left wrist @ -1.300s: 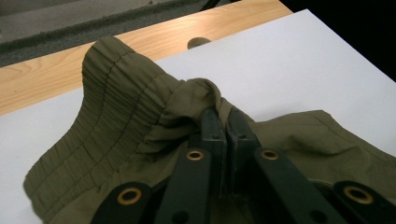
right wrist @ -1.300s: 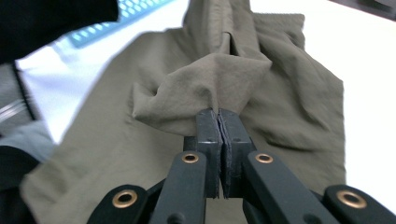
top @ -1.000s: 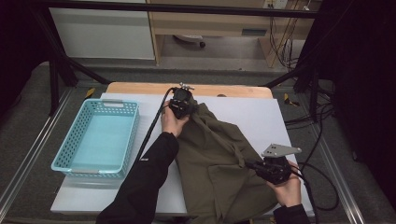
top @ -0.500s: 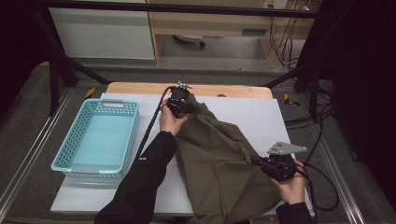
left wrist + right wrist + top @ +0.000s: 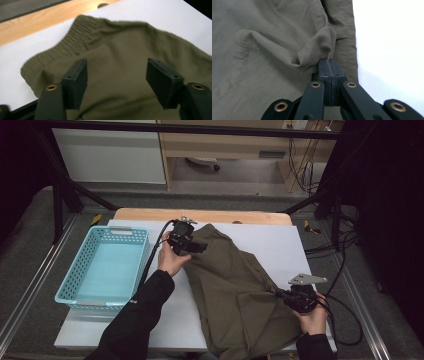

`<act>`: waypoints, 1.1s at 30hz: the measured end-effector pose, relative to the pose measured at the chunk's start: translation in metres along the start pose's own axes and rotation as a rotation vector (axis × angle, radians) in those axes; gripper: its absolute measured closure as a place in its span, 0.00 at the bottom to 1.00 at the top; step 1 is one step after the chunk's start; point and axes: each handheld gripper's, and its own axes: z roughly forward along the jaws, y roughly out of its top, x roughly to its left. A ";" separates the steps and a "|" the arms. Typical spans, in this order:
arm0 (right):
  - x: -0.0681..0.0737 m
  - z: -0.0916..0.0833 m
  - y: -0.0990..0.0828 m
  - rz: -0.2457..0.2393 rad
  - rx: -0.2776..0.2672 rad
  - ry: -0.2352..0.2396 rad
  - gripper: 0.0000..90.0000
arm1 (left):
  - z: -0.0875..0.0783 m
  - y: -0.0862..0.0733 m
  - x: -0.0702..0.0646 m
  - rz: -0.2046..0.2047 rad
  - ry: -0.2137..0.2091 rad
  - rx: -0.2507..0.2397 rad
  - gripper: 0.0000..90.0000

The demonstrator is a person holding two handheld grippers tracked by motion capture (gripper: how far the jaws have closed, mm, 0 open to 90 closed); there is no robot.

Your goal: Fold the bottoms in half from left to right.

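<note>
Olive trousers [image 5: 235, 290] lie spread across the white table [image 5: 280, 245], their elastic waistband [image 5: 62, 47] at the far end. A turquoise basket [image 5: 102, 270] stands just left. The left gripper [image 5: 192, 246], jaws just opening, hovers spread over the cloth; the right gripper [image 5: 280, 295] pinches a fold.

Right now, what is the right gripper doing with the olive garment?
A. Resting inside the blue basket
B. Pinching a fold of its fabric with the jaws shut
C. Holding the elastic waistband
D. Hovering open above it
B: in the right gripper view the right gripper has its jaws pressed together on a raised fold of the olive garment, near the garment's edge by the white table.
</note>
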 end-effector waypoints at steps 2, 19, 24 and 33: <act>-0.002 0.004 -0.002 0.004 -0.005 -0.002 1.00 | -0.004 -0.007 -0.003 0.013 -0.007 0.008 0.32; -0.005 0.002 -0.014 0.026 -0.034 -0.021 0.79 | -0.037 -0.075 -0.020 0.059 -0.077 0.027 0.13; 0.005 -0.014 -0.003 -0.009 -0.126 0.034 0.45 | -0.044 -0.090 -0.021 0.067 -0.093 0.031 0.10; 0.033 0.006 0.016 -0.012 -0.114 0.135 0.26 | -0.057 -0.115 -0.022 0.070 -0.121 0.019 0.06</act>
